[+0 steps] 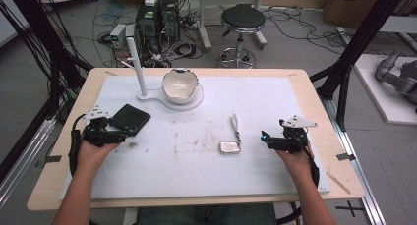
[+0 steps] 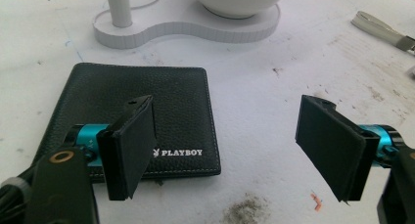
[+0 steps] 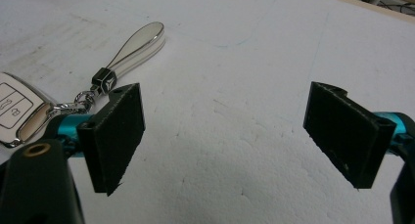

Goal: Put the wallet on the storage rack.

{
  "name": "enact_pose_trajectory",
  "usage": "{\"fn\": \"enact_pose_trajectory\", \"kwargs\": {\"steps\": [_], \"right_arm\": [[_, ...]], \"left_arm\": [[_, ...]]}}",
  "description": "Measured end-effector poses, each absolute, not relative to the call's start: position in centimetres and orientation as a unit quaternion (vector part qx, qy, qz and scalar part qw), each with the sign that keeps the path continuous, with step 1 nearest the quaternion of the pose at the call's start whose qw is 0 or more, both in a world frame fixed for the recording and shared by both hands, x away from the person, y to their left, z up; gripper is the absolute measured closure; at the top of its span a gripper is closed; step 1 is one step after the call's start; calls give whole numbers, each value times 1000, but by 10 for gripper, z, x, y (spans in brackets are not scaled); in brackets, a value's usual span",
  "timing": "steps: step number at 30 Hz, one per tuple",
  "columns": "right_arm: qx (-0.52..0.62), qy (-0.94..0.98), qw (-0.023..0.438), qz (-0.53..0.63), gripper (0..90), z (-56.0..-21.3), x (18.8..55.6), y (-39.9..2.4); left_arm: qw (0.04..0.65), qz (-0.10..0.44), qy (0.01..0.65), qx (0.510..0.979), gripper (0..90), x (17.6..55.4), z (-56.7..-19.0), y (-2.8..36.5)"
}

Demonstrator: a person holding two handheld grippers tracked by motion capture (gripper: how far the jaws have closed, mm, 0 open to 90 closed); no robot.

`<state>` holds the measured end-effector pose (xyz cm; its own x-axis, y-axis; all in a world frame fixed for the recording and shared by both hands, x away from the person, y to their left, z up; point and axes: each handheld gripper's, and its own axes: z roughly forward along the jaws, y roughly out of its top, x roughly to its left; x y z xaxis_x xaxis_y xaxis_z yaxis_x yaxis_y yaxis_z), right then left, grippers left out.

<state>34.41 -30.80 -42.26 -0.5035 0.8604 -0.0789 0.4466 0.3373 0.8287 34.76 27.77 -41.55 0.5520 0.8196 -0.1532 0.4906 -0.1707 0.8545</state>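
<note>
My left gripper (image 1: 129,131) rests low at the left of the white mat (image 1: 275,176), jaws spread wide with nothing between them, right at the near edge of the black wallet (image 1: 130,118). The wallet lies flat and closed, so I judge I would need to slide one pad under an edge rather than pinch from above. Behind it stands the white stand (image 1: 169,98), its post (image 1: 137,68) upright and a white bowl (image 1: 180,85) seated on its round base, probably the place for small things. Further right the car key (image 1: 230,147) lies flat with its strap (image 1: 235,122) stretched away from me. My right gripper (image 1: 264,138) sits just beside the key, jaws likewise released and empty, angled toward it for a reach.
</note>
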Motion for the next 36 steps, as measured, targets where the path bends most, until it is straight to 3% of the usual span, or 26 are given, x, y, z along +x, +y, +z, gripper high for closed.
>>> {"fn": "enact_pose_trajectory", "kwargs": {"steps": [13,24,36], "right_arm": [[427,774,263,386,155,-424,347,-304],[433,771,262,387,156,-422,343,-308],[434,774,260,381,156,-425,340,-307]], "left_arm": [[485,168,468,719,230,365,-413,292],[413,172,474,759,230,412,-404,303],[393,136,534,736,240,436,-439,329]]}}
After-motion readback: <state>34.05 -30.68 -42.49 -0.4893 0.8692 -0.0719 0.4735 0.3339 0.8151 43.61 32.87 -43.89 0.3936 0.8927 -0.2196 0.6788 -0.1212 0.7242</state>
